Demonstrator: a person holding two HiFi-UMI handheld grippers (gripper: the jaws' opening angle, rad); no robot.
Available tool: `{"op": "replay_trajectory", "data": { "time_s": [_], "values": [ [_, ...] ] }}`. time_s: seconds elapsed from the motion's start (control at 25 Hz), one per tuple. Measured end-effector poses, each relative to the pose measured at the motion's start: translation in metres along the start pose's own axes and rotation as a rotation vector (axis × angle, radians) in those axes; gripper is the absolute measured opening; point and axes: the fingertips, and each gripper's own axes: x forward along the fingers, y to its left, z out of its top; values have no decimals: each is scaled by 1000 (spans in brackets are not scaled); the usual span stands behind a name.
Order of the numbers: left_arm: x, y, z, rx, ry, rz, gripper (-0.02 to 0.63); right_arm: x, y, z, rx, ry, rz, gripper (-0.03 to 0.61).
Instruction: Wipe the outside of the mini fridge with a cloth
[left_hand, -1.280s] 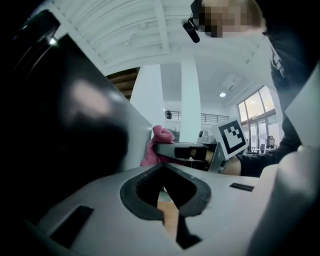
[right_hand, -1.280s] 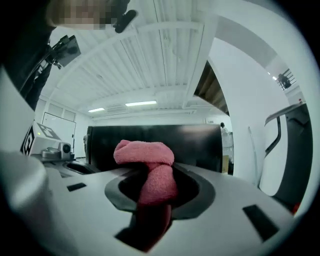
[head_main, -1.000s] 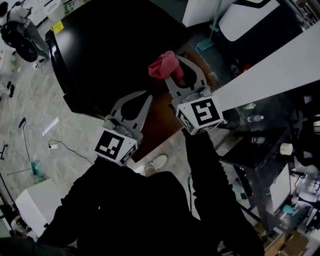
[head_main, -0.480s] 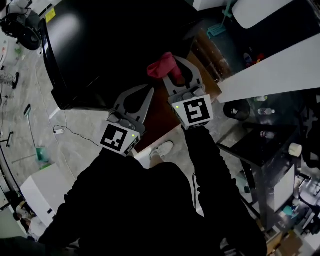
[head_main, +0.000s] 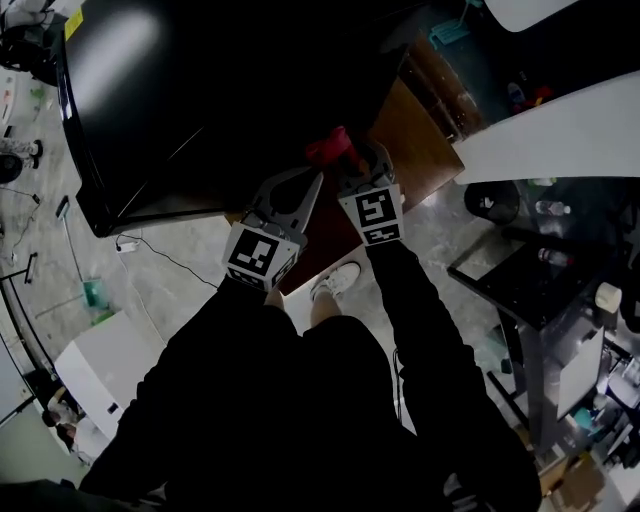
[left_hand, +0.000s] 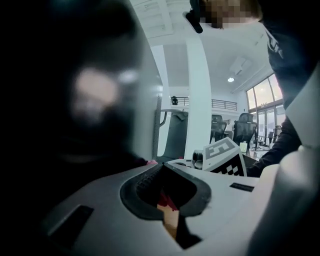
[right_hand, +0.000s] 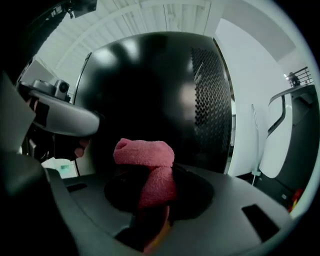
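The black mini fridge fills the upper left of the head view, and its dark glossy side with a perforated panel faces the right gripper view. My right gripper is shut on a bunched red cloth, close to the fridge's near right corner. In its own view the cloth bulges out above the right gripper. My left gripper is just to the left of it, jaws closed tip to tip on nothing. In its own view the left gripper sits beside the blurred dark fridge.
A brown wooden base lies under the fridge's right side. A white counter and a black table with bottles stand to the right. A cable and a white box lie on the floor at left. The person's shoe is below the grippers.
Both grippers have moved farther from the head camera and closer together at the fridge's near right corner. The red cloth stays in the right gripper. The head view has shifted.
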Motion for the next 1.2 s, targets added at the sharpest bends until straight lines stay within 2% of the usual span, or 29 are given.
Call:
{"op": "replay_trajectory", "data": {
  "time_s": [0.28,0.44,0.6,0.72,0.8,0.92,1.08,1.2],
  "values": [
    [3,3,-39,-22,61,-8,6,23,5,-78,22,162,-14,129],
    [17,6,-60,-15,101,-4,6,31,2,-106,29,248,-22,129],
    [34,8,-96,-62,184,-5,6,34,3,-127,34,318,-22,129],
    [29,3,-104,-66,211,-4,6,36,3,-147,83,373,-17,129],
    [20,1,-97,-60,200,-5,6,30,-3,-142,137,342,-29,129],
    [-10,-8,-81,-57,182,-26,6,-8,2,-115,208,261,-36,129],
    [-75,-30,-55,-27,172,-105,6,-84,44,-52,298,132,19,129],
    [-126,-51,-35,54,165,-179,6,-137,91,-12,341,90,50,129]
  ]
}}
